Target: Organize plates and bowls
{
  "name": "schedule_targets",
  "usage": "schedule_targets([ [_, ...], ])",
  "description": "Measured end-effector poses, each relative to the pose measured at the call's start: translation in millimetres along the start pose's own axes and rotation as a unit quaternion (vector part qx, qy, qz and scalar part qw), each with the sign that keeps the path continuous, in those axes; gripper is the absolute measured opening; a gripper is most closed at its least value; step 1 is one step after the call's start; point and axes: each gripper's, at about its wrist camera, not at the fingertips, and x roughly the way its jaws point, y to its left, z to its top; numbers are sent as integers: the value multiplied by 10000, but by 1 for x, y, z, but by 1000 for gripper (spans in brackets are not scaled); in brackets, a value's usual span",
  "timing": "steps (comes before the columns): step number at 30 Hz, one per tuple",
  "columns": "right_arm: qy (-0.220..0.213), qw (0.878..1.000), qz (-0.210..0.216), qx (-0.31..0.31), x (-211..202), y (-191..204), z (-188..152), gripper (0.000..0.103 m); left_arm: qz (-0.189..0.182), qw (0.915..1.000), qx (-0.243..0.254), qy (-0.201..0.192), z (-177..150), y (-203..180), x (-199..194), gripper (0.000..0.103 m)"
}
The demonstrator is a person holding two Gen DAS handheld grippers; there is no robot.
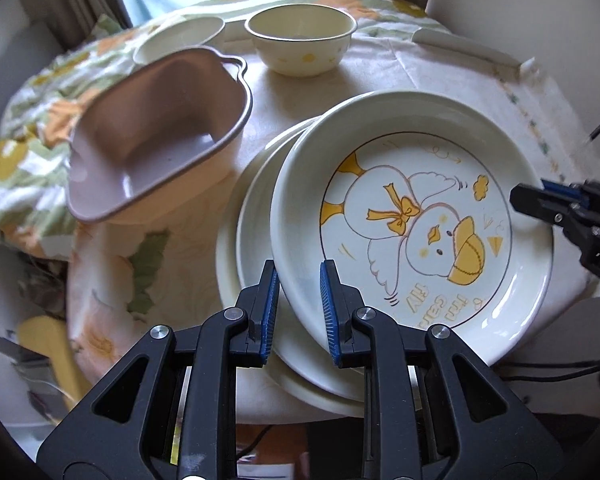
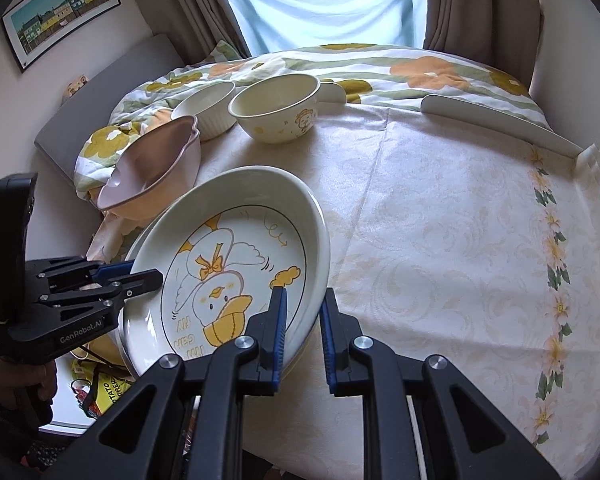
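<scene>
Two grippers clamp one glossy cream duck plate (image 1: 412, 220) from opposite edges: the left gripper (image 1: 299, 280) has its blue ribbed pads pinched on the near rim in its own view, and the right gripper (image 2: 303, 312) is clenched on the rim at the opposite side, its black fingers also showing at the right edge of the left view. The plate is round and deep-rimmed, printed with a yellow-capped duck and a yellow bow, and it is held tilted above a stack of plain cream plates (image 1: 256, 200) that lies on the table near its left edge. A pale tablecloth (image 2: 440, 240) with a faint scroll weave and a floral border covers the table. Just beyond the stack sits a matte pinkish-brown bowl (image 1: 156, 136) with a wavy, irregular rim. Farther back stand a round cream bowl (image 1: 301, 38) with small yellow prints and, beside it, a white ribbed dish (image 2: 205, 105). Behind them lies a flower-patterned quilt (image 2: 420, 68), then brown curtains (image 2: 480, 4) at a bright window.
</scene>
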Motion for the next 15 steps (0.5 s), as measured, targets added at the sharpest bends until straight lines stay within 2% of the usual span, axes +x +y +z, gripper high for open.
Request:
schedule_targets([
  [3, 2, 9999, -67, -116, 2, 4, 0, 15, 310, 9993, 197, 15, 1, -4, -1, 18],
  [12, 16, 9984, -336, -457, 7, 12, 2, 15, 632, 9971, 433, 28, 0, -11, -5, 18],
  [15, 38, 9975, -435, -555, 8, 15, 3, 15, 639, 9972, 393, 44, -2, -10, -6, 18],
])
